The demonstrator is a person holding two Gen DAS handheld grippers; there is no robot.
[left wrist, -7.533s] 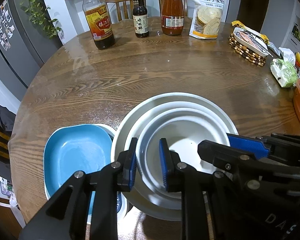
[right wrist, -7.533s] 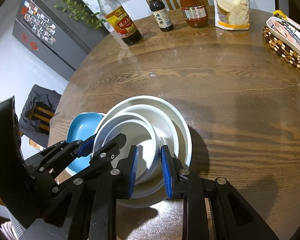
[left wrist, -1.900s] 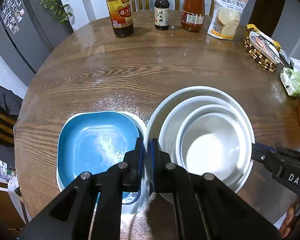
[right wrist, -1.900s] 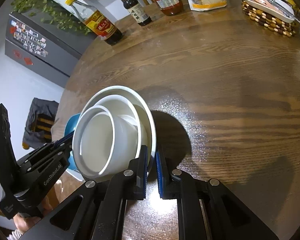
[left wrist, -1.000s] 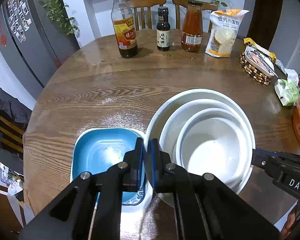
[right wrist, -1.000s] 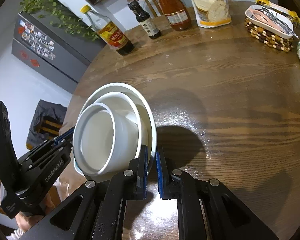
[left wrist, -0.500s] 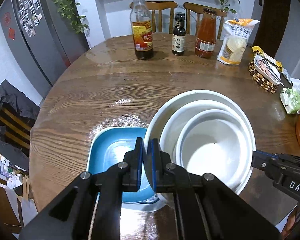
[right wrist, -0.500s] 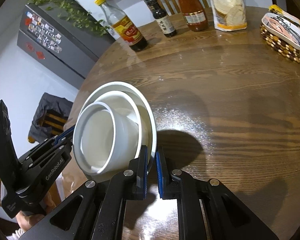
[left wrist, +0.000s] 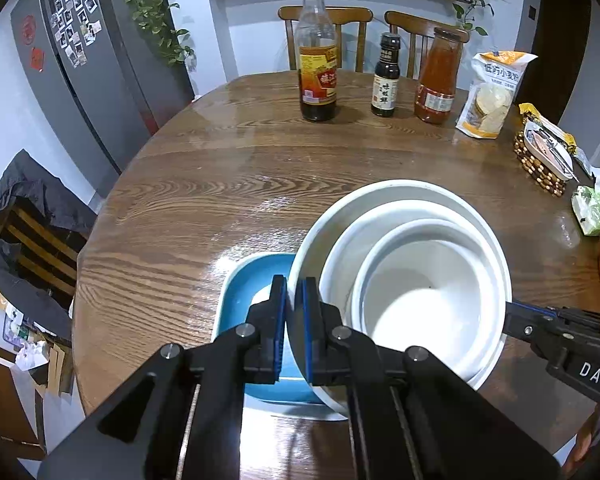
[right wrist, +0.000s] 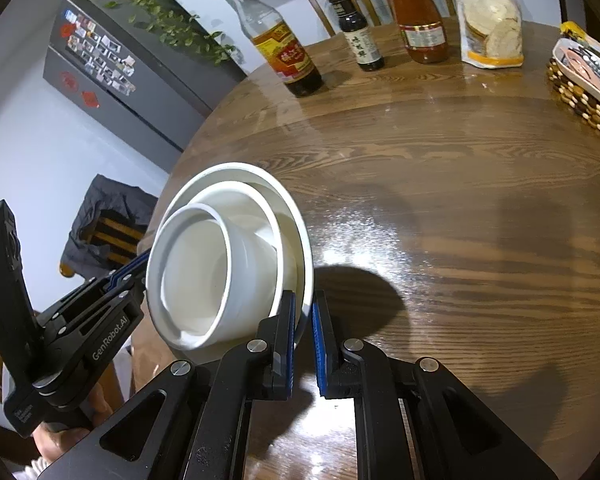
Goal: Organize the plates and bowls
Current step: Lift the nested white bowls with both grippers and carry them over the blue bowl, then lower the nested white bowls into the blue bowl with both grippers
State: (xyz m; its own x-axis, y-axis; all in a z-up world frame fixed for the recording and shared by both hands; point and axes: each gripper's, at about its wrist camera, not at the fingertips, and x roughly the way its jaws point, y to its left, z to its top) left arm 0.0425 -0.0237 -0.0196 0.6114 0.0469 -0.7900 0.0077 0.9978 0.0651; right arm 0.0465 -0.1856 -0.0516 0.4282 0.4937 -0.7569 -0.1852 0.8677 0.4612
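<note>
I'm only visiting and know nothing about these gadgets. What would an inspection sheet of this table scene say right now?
Surface: round wooden table, glossy, with glare patches.
Job's things: stack of three nested white bowls, lifted and tilted; blue square dish on the table, partly under the stack.
Clutter: tall sauce bottle, small dark bottle, red sauce jar, flour bag, beaded basket, green wrapped item, all along the far and right edges.
Grippers: left gripper shut on the big bowl's left rim; right gripper shut on its opposite rim.
Cables: nothing seen.
Surroundings: grey fridge with magnets, trailing plant, two wooden chairs, wall shelf.
</note>
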